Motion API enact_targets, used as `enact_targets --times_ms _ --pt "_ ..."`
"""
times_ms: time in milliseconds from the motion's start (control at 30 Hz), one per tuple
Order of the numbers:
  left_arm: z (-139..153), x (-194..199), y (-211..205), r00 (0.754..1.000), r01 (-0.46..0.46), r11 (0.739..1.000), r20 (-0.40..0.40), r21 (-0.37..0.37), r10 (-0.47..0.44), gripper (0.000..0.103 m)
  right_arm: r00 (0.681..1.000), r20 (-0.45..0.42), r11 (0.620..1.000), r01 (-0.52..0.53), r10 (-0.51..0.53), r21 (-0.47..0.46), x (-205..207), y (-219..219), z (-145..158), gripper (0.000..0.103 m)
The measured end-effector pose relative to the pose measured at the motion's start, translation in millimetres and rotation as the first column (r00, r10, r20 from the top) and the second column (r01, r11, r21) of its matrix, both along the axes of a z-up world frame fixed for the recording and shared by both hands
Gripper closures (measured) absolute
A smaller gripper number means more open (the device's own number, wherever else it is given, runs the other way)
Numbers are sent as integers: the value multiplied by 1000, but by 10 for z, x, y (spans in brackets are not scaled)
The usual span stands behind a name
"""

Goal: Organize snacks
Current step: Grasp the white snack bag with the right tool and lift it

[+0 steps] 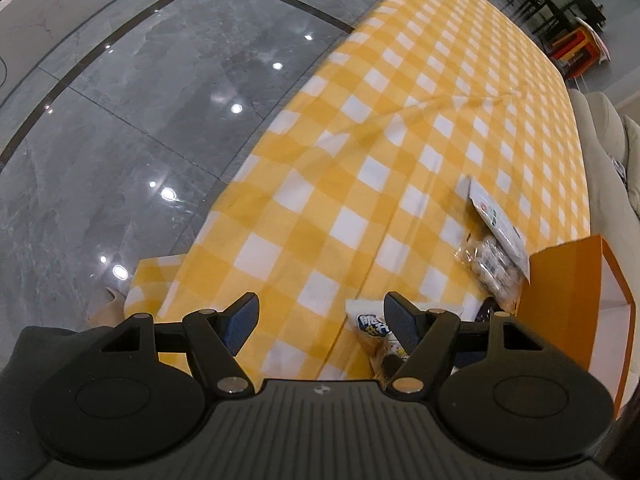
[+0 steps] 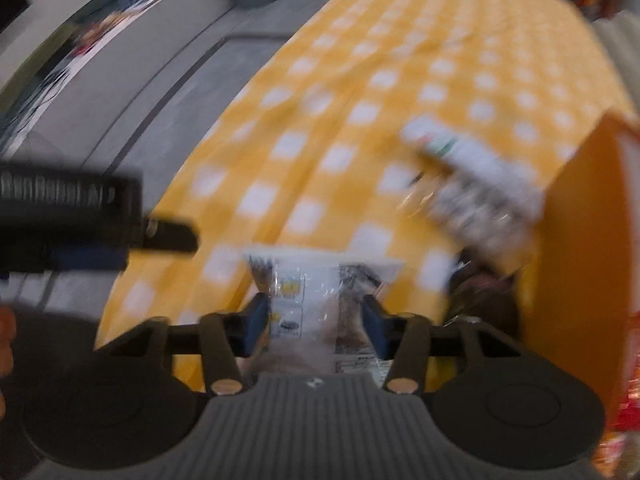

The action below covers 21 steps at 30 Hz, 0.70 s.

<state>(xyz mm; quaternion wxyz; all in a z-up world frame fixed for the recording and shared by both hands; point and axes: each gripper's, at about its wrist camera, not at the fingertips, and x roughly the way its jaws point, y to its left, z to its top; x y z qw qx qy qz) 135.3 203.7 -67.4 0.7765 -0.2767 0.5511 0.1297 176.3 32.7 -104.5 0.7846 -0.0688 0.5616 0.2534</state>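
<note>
The right gripper has a clear snack packet between its blue pads, seemingly pinched, though blur hides the contact. The left gripper is spread wide and empty, a small snack bag at three o'clock beside its right finger. At two o'clock, more packets lean against an orange box on the checked cloth.

Left tool and right tool agape
</note>
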Motion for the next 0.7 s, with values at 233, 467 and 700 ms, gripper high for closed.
enact_targets --times_ms 233,467,700 --pt "5 -10 70 1000 -28 1000 14 -7 28 19 999 32 996 41 -44 73 -135 -131 0 61" --pt "-45 15 38 1000 -13 1000 -12 14 13 19 992 118 993 36 -50 115 -197 -255 147 49" --pt "-58 29 42 999 -29 999 -20 26 29 19 971 227 974 20 -72 224 -240 -353 274 103"
